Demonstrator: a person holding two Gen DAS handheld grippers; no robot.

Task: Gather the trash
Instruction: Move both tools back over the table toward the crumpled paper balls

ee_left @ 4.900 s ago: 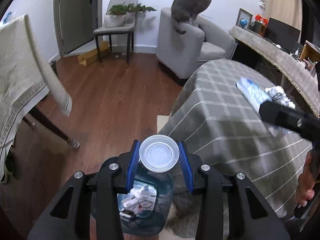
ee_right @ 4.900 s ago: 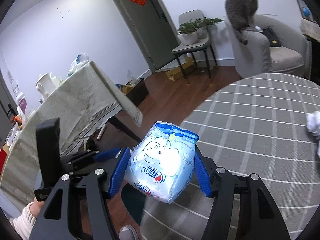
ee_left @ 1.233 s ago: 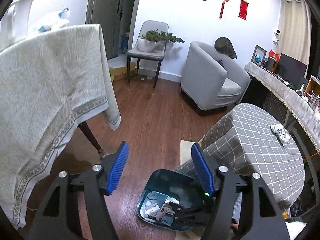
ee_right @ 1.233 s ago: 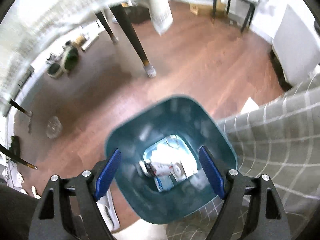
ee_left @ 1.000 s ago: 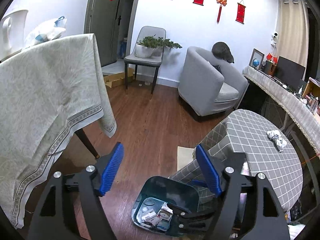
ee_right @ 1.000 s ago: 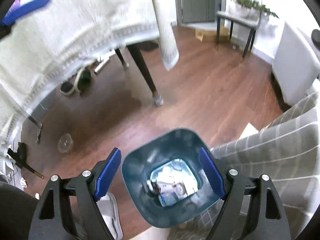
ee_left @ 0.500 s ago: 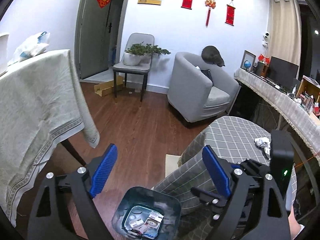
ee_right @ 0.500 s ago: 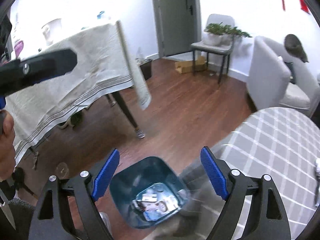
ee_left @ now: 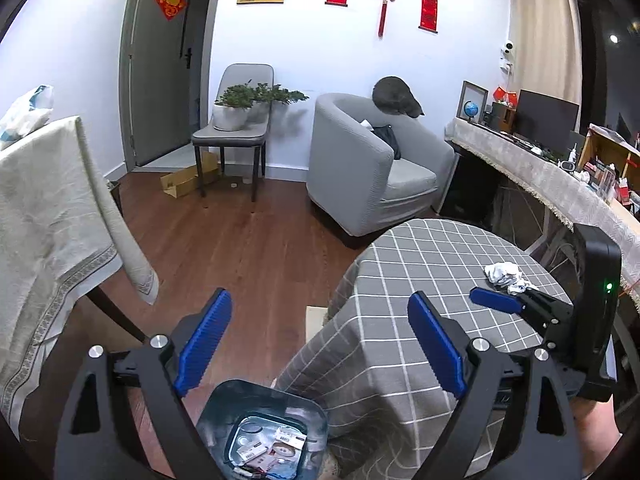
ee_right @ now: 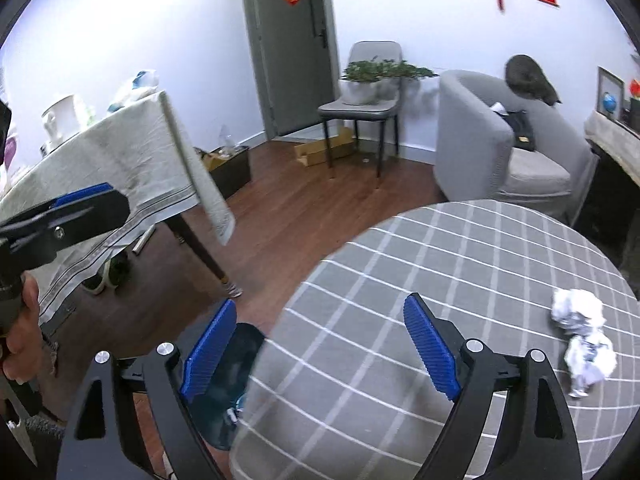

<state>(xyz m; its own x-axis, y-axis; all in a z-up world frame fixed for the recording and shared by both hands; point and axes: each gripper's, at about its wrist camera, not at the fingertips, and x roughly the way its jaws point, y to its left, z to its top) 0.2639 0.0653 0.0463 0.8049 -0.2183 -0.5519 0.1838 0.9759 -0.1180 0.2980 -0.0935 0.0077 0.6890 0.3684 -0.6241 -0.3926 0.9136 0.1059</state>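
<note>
Your remaining trash is the crumpled paper [ee_right: 578, 312] on the far right of the round checked worktop [ee_right: 440, 264]: two wads, one just behind the other, close enough that you cannot tell whether they touch. A small silvery scrap lies at the near wad's edge. They sit well in from the worktop's rim, so you will have to reach across the cloth for them.

The one dark teal trash bin [ee_left: 256, 412] stands on the wooden floor, tucked against the hanging edge of the checked cloth, probably so that you can drop things straight down from the worktop. Packets and wrappers already lie in its bottom.

Your right tool [ee_right: 320, 344] hangs over the near edge of the worktop, tilted downward, with its jaws opening and nothing between them; the wads lie to its right, well apart from it. Your left tool [ee_left: 320, 348] hovers above the bin and the cloth's edge, jaws also opening and empty. Both are released, which suits a fresh pick-up; by my reading the right tool is the better placed for the paper.

Further out: one grey armchair [ee_left: 372, 168] with a cat [ee_left: 396, 100] on its back, one chair carrying a potted plant, and one larger cloth-covered table [ee_right: 120, 164] on the left.
</note>
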